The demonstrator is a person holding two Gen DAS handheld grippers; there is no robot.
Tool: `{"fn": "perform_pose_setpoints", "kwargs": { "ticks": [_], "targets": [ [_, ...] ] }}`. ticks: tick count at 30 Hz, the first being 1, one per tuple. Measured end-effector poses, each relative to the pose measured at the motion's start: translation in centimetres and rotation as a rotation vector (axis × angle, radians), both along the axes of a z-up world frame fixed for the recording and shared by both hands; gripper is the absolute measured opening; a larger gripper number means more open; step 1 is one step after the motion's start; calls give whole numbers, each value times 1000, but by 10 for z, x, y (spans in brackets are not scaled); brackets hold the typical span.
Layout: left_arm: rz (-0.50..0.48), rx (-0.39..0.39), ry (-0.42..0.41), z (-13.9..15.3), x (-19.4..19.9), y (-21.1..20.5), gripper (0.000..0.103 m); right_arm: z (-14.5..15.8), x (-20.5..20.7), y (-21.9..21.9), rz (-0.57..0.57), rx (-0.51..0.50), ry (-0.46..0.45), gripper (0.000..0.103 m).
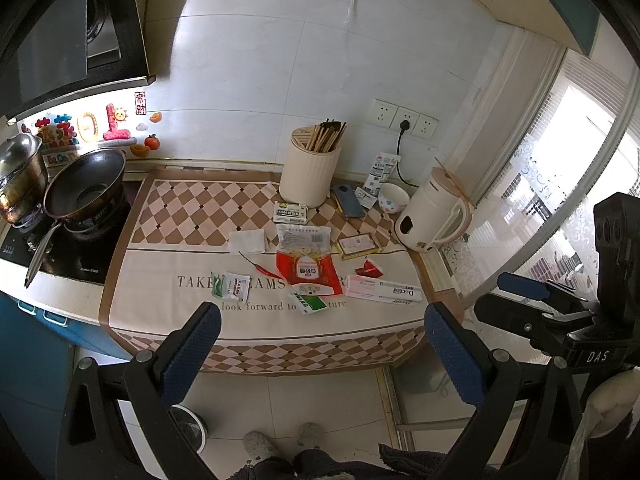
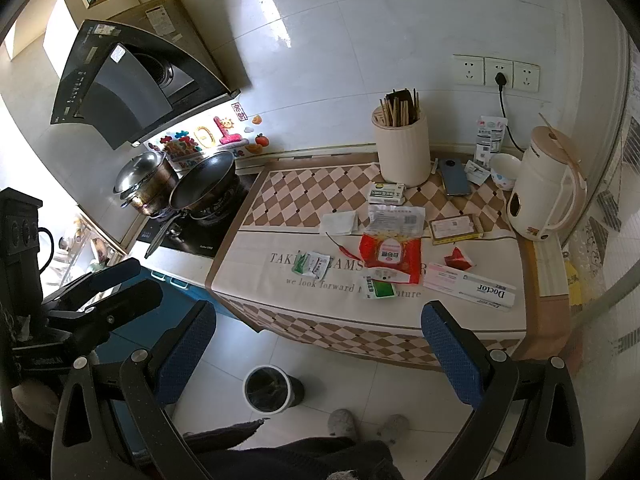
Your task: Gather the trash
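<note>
Glossy plastic red wrapper [image 1: 308, 270], matt cloth mat [image 1: 168, 284], shiny metal pot [image 1: 18, 172].

Wrappers [image 2: 390, 254] lie mid-counter [image 2: 248, 264], kettle [image 2: 544, 192] at right, bin [image 2: 266, 390] on the floor below.

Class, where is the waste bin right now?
The waste bin stands on the floor tiles below the counter's front edge, seen clearly in the right wrist view, left of the person's slippers.

Against the tiled wall, a ribbed cream holder [image 2: 401, 148] full of chopsticks; just right of it a dark phone [image 2: 455, 176] lying flat, then a small dotted bowl [image 2: 505, 171] and a cream kettle [image 2: 543, 188] — plugged in. Far left, a black wok [image 1: 85, 184] beside a lidded steel pot [image 1: 21, 172].
</note>
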State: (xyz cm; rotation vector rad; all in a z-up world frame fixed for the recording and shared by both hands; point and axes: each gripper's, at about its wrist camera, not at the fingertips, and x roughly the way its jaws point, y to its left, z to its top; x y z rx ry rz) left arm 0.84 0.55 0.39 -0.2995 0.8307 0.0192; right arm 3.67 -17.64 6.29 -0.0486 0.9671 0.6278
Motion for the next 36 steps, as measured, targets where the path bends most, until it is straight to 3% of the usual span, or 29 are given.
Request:
{"fn": "perform_pose_setpoints", "kwargs": {
  "ticks": [10,12,15,18,22,26,32,36],
  "targets": [
    [-6,13,4,-2,8,3,103,0,1,0,-1,3,2,103],
    [24,57,1,-4,11,4,103,0,2,2,-6,2,2,103],
    [126,193,16,-18,25,8,103,-1,2,3,-39,-18,-18,103],
    [221,313,59,-45,48,18,103,-4,9,9,-116,-89,-63,103],
    [242,359,158,-102,81,27,103,-21,31,1,-196,-185,-81,103],
    [257,354,293,-163,114,23,103,-72,74,-17,-228,-346,-35,103],
    [293,339,506,-245,155,-5,103,-191,159,-49,-169,-558,142,103],
    [314,233,624,-278,191,-33,103,-255,212,-70,-131,-618,220,102]
  ]
}}
